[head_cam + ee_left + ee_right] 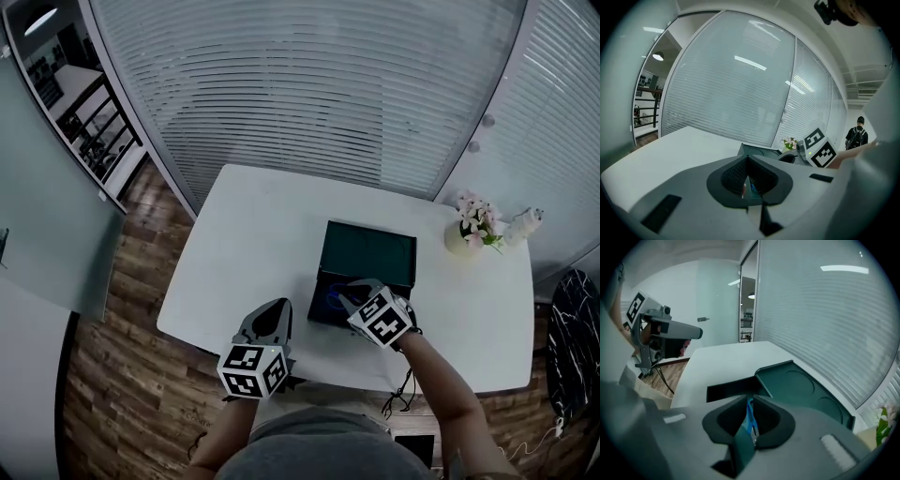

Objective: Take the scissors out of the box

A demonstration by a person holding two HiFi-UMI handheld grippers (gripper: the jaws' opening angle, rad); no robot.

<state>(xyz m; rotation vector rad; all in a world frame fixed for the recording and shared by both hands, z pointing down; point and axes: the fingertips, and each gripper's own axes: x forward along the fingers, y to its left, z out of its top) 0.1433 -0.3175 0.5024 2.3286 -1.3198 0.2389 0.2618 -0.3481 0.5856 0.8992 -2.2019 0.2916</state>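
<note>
A dark green box (367,253) lies open on the white table (253,234), its lid tipped back. The blue-handled scissors (330,298) show in the box's front part. My right gripper (350,296) reaches down into that front part, right beside the handles. In the right gripper view its jaws (750,401) stand a narrow slit apart, and a strip of the blue scissors (750,417) shows through the slit. I cannot tell whether the pads touch it. My left gripper (278,307) hovers over the table left of the box with its jaws (747,161) closed and holding nothing.
A vase of pink flowers (473,227) and a white bottle (523,225) stand at the table's far right corner. Window blinds run behind the table. Wooden floor lies to the left. A person (857,136) stands far off in the left gripper view.
</note>
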